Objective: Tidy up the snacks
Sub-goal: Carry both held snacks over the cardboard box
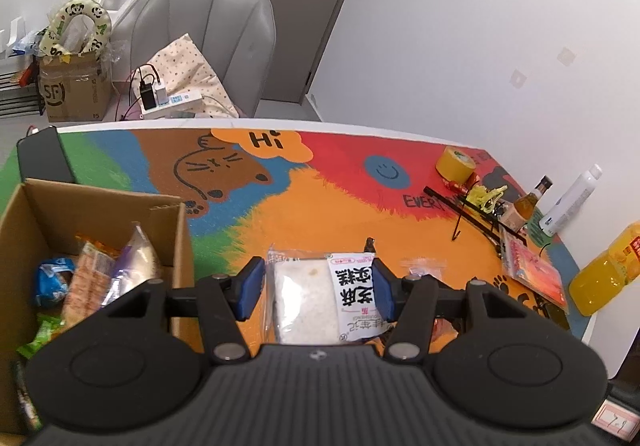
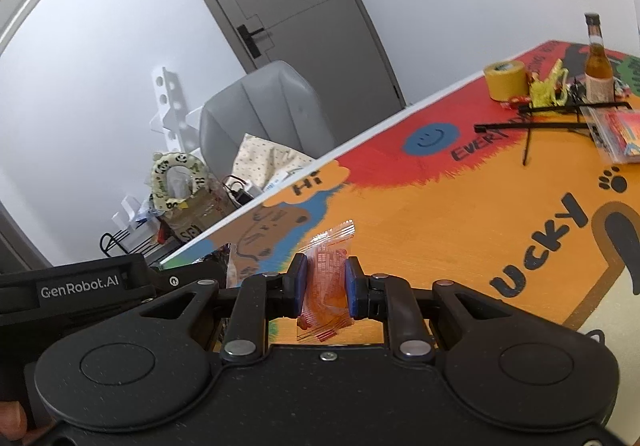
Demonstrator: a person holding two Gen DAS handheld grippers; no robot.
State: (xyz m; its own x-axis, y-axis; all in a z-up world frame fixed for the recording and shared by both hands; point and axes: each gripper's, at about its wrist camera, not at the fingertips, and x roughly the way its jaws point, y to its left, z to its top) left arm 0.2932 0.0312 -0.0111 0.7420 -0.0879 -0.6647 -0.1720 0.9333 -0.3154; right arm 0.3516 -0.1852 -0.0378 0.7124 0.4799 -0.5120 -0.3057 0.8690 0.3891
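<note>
Left gripper (image 1: 318, 288): blue pads about half apart, pressed on either side of a clear-wrapped white rice cake packet (image 1: 320, 296) with a black-lettered label, which is held above the table. Right gripper (image 2: 325, 286): pads nearly together, pinching a small clear sachet of orange snack (image 2: 326, 286), likewise lifted off the surface. To the left of the left gripper, an open cardboard box (image 1: 176, 230) stands on the table, holding several wrapped snacks (image 1: 100, 274). Beneath both grippers, a brightly painted tabletop (image 1: 320, 205) with a "Hi" bubble. At its far right, a roll of yellow tape (image 1: 456, 161), a brown glass bottle (image 1: 530, 197), a white bottle (image 1: 572, 197) and an orange drink bottle (image 1: 608, 270). Behind the table, a grey chair (image 1: 212, 33).
</note>
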